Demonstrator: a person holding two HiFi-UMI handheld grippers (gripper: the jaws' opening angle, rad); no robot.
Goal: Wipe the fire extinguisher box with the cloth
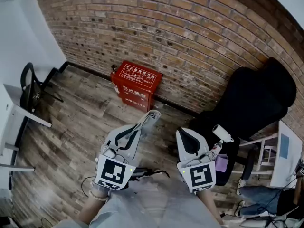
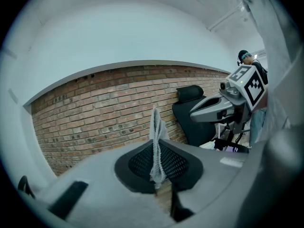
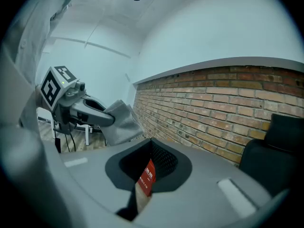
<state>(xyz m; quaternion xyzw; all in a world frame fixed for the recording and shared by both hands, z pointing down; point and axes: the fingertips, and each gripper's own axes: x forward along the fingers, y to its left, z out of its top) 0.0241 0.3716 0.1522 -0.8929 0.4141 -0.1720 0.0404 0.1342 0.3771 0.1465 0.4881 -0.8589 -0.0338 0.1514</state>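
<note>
The red fire extinguisher box [image 1: 136,84] stands on the wooden floor against the brick wall, ahead of both grippers. My left gripper [image 1: 144,123] is shut on a grey cloth [image 1: 151,116], held in the air short of the box. In the left gripper view the cloth [image 2: 156,141] sticks up from the closed jaws of the left gripper [image 2: 156,177]. My right gripper [image 1: 183,134] hangs beside it, shut and holding nothing. A sliver of the box [image 3: 148,175] shows through the slit of the right gripper [image 3: 146,178], and the cloth [image 3: 121,122] shows to the left.
A black office chair [image 1: 251,103] stands at the right by the brick wall [image 1: 190,32], with a white object [image 1: 221,133] at its near edge. A white desk [image 1: 19,113] and a black frame [image 1: 29,87] are at the left. Cables lie on the floor [image 1: 71,141].
</note>
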